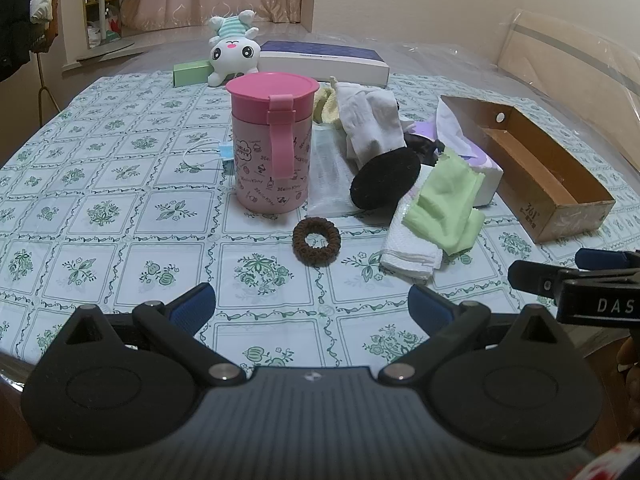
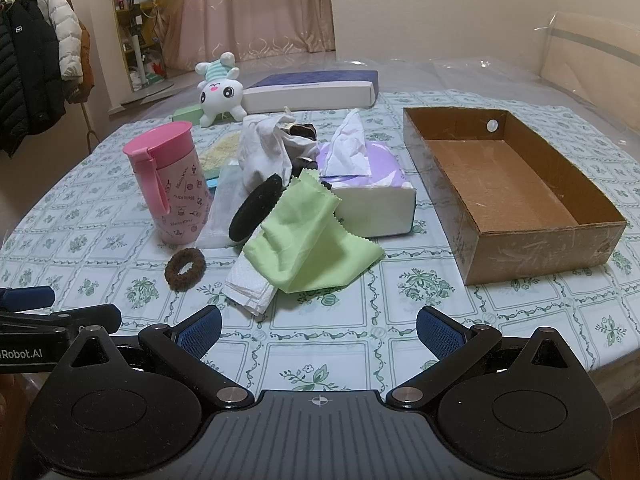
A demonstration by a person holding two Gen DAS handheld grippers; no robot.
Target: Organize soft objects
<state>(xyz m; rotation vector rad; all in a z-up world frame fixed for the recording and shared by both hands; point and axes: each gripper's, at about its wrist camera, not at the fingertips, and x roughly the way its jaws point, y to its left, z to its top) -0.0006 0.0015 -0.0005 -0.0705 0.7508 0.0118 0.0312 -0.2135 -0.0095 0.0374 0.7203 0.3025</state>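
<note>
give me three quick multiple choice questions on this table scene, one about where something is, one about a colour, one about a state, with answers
1. Where does the brown hair scrunchie lie?
A. inside the cardboard box
B. on the tablecloth in front of the pink cup
C. on top of the tissue pack

2. What colour is the thin cloth draped over the folded white towel?
A. light green
B. red
C. dark blue

3. What state is the cardboard box in?
A. closed with a lid
B. open and full of clothes
C. open and empty

Answers:
1 B: the scrunchie sits on the patterned cloth just before the pink cup.
2 A: the cloth is pale green with zigzag edges.
3 C: the bare brown floor of the box shows, with no lid on it.
</note>
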